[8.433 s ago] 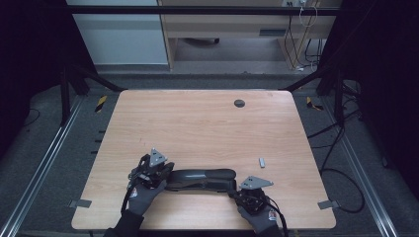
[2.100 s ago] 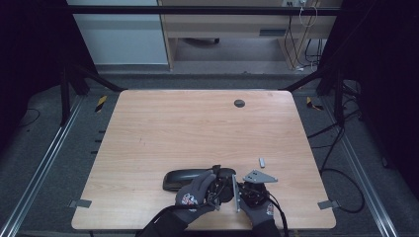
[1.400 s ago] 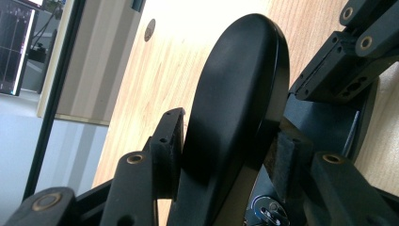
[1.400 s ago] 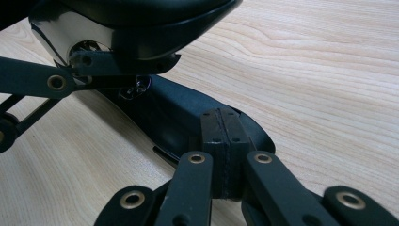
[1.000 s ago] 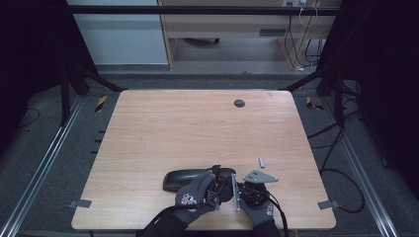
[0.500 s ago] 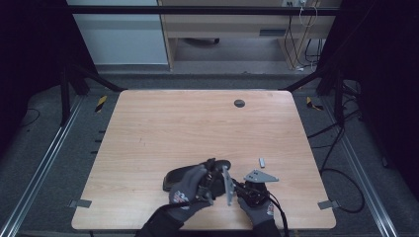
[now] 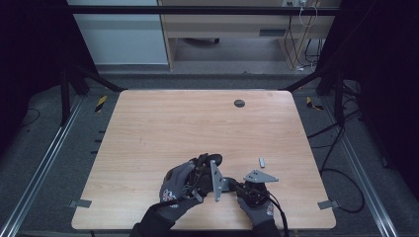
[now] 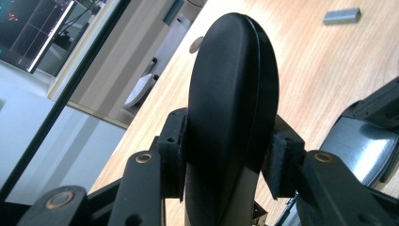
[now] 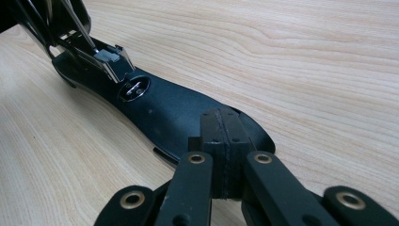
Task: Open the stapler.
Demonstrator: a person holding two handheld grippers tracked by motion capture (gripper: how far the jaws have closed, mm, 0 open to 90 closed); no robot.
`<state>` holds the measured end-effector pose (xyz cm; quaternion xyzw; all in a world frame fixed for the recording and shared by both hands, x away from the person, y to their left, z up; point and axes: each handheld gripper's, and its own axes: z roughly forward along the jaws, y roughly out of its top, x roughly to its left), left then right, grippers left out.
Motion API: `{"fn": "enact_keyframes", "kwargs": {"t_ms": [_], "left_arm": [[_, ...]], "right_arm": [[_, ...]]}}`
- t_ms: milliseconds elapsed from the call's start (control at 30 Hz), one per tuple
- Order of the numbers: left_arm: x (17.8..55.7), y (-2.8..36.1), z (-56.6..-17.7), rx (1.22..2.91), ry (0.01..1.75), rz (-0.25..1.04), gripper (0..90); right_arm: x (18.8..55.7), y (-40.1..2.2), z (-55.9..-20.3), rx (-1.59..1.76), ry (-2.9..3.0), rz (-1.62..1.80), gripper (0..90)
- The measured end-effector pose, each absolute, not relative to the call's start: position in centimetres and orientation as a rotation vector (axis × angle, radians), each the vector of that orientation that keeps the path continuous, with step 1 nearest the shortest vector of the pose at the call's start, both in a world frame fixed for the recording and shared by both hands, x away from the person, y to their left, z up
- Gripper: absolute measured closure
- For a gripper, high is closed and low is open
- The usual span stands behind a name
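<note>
In the high view the black stapler [image 7: 213,159] lies near the front edge of the counter [image 7: 197,123], between two gloved hands; the left hand-held gripper [image 7: 208,168] has hold of its upper part, which stands tilted up off the wood; the right hand-held gripper [image 7: 233,184] comes in from the right, low against the stapler's near end; a small grey strip of staples [image 7: 262,161] lies just beside them to the right, apart from both.

In the left gripper view the pads sit on either side of the rounded black lid [image 8: 230,89], clamped on it; the jaws of the left hand-held gripper [image 8: 226,155] have just been closing with the lid between them; the strip of staples [image 8: 342,16] shows far off on the wood.

In the right gripper view the right hand-held gripper [image 9: 221,141] has its jaws pressed together with nothing between them; its tips rest on the rear end of the flat black base [image 9: 174,110], seemingly pinning it down; farther along, the metal staple channel [image 9: 106,59] rises off the base.

The step in hand looks like swinging the stapler open, probably for loading; the next move calls for the lid to be hinged fully back while the base stays pinned, then a free gripper to fetch the strip; the risk is the base lifting or skidding if the right tips slip.
</note>
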<state>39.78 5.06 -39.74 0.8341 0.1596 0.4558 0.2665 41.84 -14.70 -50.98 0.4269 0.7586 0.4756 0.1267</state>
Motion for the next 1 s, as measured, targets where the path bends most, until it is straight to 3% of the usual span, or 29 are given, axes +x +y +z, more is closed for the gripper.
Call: {"fn": "enact_keyframes", "kwargs": {"t_ms": [1000], "left_arm": [[39.7, 10.1, -37.6, 2.031, 0.590, 1.130, 58.4]], "right_arm": [[42.0, -14.9, -51.0, 1.248, 2.222, 1.405, 90.0]]}}
